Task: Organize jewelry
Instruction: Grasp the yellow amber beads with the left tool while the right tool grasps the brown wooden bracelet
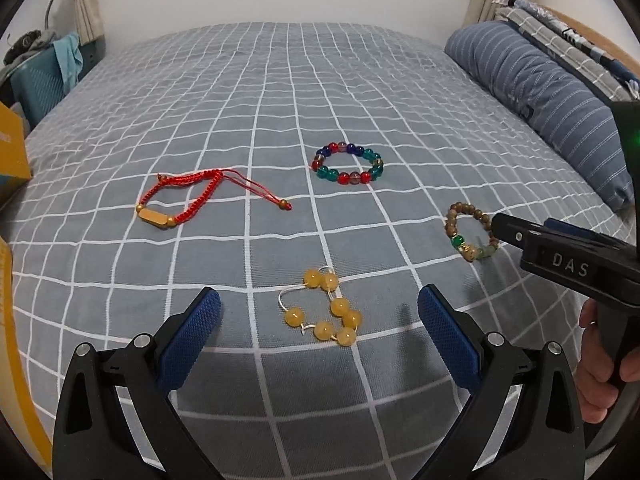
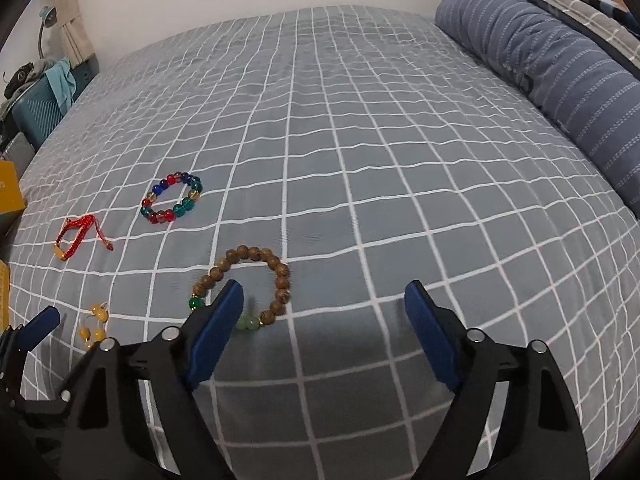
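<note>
Four bracelets on checked bedsheet (image 1: 320, 92), round glass beads (image 1: 347, 164), braided red cord (image 1: 188, 196)

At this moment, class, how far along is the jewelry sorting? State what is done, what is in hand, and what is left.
Done: nothing visibly; all four pieces lie loose and apart on the bed sheet.

In hand: nothing. The left tongs are open over the yellow bead bracelet; the right tongs are open at the wooden bead bracelet.

Left: those two, the red cord bracelet and the multicolored bead bracelet.
</note>
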Demonstrator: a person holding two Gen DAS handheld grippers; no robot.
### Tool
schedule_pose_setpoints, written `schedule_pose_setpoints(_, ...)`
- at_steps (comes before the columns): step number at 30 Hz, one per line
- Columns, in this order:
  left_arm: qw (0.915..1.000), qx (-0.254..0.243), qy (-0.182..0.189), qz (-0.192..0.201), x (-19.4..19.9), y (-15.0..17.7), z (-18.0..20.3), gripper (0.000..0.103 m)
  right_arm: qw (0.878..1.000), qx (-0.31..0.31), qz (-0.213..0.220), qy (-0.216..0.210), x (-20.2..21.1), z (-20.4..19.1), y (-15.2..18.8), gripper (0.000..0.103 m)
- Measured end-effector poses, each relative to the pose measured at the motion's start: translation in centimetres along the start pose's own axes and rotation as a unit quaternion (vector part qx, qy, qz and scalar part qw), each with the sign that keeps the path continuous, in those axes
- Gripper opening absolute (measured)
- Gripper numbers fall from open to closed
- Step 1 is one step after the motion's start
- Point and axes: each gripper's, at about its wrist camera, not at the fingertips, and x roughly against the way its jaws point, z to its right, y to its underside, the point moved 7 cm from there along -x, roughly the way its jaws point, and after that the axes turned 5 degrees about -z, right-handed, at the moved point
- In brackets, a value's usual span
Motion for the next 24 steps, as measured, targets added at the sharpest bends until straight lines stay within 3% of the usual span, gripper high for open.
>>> schedule_pose_setpoints(6, 0.9999, -0.004, -0.008, -0.010, -1.6, -0.2, 0.1, 0.095, 1.000, 0.009, -0.028, -0.007, -1.8, -1.2, 0.2, 0.053)
schedule_pose_setpoints(8, 0.9998, 0.003, -0.010, -0.014, -2.0, -0.1, -0.3, 0.087, 1.000, 0.010, -0.028, -0.008, -1.9, -1.3, 0.3, 0.049)
schedule_pose_setpoints(9, 0.9998, 0.006, -0.011, -0.014, -2.0, -0.1, -0.5, 0.084, 0.999, 0.014, -0.028, -0.010, -1.9, -1.6, 0.3, 0.042)
schedule_pose_setpoints(10, 0.9998, 0.011, -0.014, -0.013, -2.0, -0.1, -0.7, 0.076, 0.999, 0.020, -0.030, -0.010, -1.9, -1.8, 0.3, 0.032)
schedule_pose_setpoints(13, 0.9994, 0.020, -0.024, -0.016, -2.0, -0.2, -1.4, 0.045, 0.999, 0.040, -0.032, -0.004, -2.0, -2.5, 0.4, 0.014)
schedule_pose_setpoints(16, 0.9992, 0.017, -0.031, -0.019, -1.8, -0.2, -1.7, 0.017, 0.998, 0.054, -0.032, 0.006, -1.9, -3.0, 0.5, 0.008)
schedule_pose_setpoints(24, 0.9991, 0.018, -0.026, -0.027, -0.6, -0.2, -2.5, 0.015, 0.999, 0.028, -0.029, -0.001, -0.7, -2.4, 0.8, 0.008)
